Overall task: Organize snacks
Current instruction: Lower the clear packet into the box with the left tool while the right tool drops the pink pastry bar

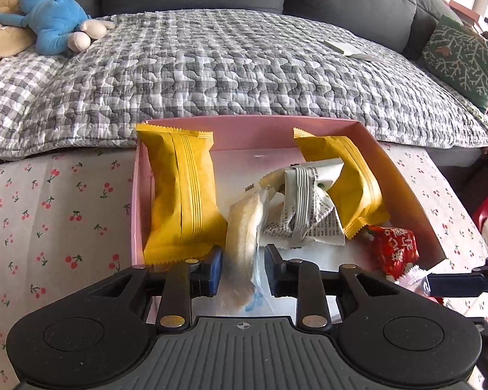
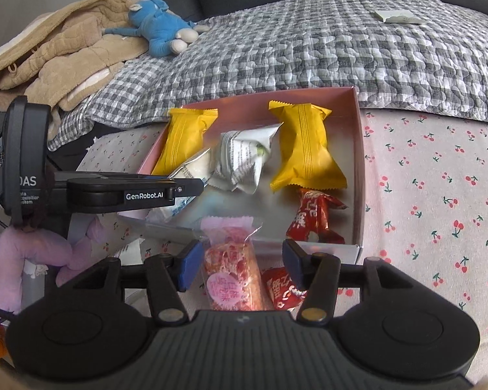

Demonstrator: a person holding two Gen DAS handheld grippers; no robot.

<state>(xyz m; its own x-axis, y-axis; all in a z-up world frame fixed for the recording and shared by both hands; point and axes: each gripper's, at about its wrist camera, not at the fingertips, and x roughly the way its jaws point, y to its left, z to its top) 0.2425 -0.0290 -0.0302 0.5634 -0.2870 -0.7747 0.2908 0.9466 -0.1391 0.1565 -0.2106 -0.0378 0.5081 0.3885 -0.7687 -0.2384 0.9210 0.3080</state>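
A pink box [image 1: 253, 128] [image 2: 359, 175] on the cherry-print tablecloth holds two yellow snack packs [image 1: 182, 195] [image 2: 304, 149], a white printed pack [image 1: 304, 208] [image 2: 244, 159] and a red candy [image 1: 395, 248] [image 2: 312, 217]. My left gripper [image 1: 243, 271] [image 2: 179, 191] is over the box's near left part, jaws apart around a clear-wrapped white rice cracker [image 1: 244, 240] [image 2: 192, 169] that hangs blurred between them. My right gripper [image 2: 239, 265] is open just in front of the box. A pink strawberry snack bar [image 2: 232, 273] lies between its fingers, with a second red candy [image 2: 284, 287] beside it.
A grey checked quilt [image 1: 231, 65] on the dark sofa lies just behind the box. A blue plush toy [image 2: 161, 31] and a beige coat [image 2: 58, 58] sit at the back left. A green cushion [image 1: 462, 57] is at the right. A small white packet [image 2: 397, 16] lies on the quilt.
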